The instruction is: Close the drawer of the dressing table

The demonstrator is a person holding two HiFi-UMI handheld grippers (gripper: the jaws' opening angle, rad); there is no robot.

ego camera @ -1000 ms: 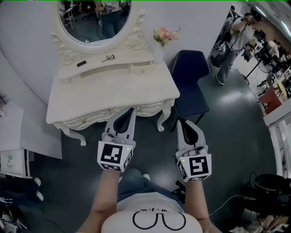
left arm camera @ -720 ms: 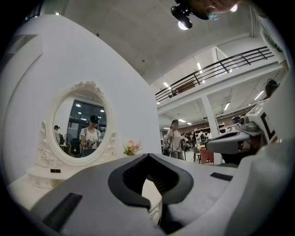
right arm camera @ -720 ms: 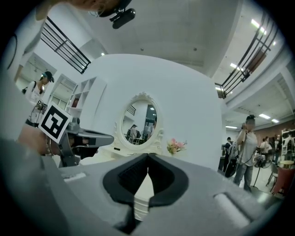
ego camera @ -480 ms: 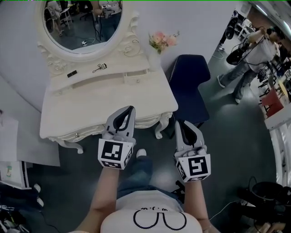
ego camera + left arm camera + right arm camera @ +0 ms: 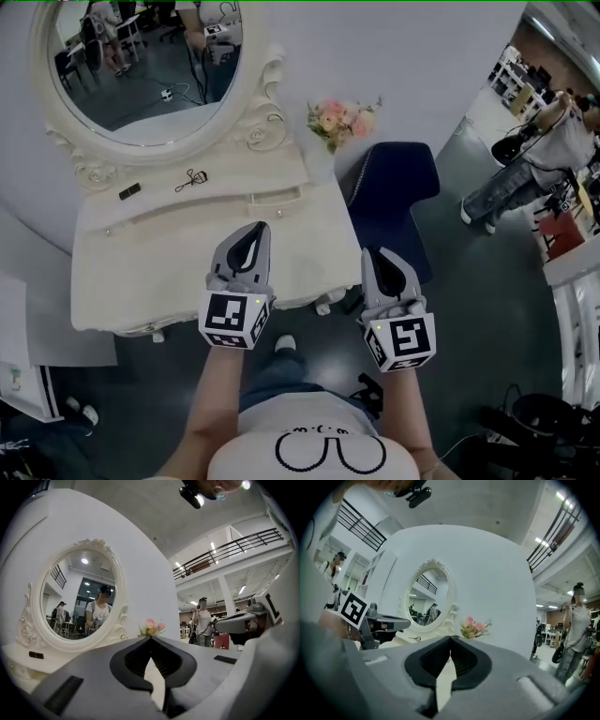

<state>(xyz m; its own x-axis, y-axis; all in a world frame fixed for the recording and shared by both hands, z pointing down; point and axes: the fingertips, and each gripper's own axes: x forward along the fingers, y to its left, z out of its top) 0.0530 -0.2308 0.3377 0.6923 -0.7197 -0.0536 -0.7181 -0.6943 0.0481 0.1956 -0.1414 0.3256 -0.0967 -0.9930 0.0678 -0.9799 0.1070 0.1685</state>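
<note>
1. The left gripper (image 5: 253,231) hung closed and empty over the desk's (image 5: 141,272) near edge. The right gripper (image 5: 377,255), also closed and empty, was off its right corner, near a chair (image 5: 398,187).
2. The drawer (image 5: 178,323) sat under that edge, mostly hidden.
3. Open floor (image 5: 487,309) lay to the right.

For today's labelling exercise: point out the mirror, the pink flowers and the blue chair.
mirror (image 5: 141,70), head view, glass centre.
pink flowers (image 5: 342,119), head view, blossoms.
blue chair (image 5: 403,223), head view, seat.

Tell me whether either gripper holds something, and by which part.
Nothing is held. The left gripper and the right gripper both have jaws shut together, with nothing between them.
</note>
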